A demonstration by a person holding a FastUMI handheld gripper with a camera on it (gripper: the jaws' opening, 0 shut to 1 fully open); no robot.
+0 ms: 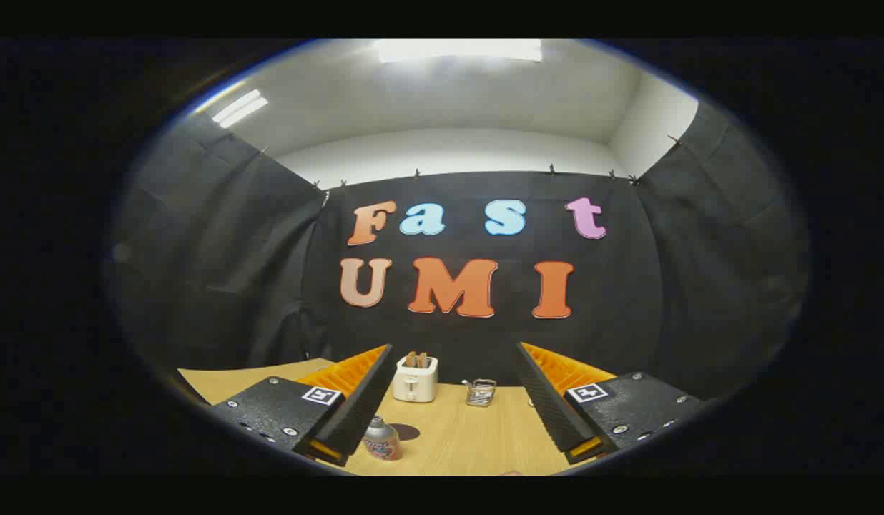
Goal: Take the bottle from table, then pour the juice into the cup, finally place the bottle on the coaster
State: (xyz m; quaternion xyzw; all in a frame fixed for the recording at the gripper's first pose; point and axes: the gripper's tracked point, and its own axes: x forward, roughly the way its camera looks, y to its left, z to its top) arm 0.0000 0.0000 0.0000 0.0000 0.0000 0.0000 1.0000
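with my gripper spread wide and holding nothing, i read the bottle as the thing to reach: it stands upright on the table, just inside the left finger and low between the two, so it sits left of the centre line. right behind it lies a dark round coaster. beyond the fingers i see a toaster and a small metal rack near the back edge. i judge the gripper is held high and level, needing to drop and shift left.
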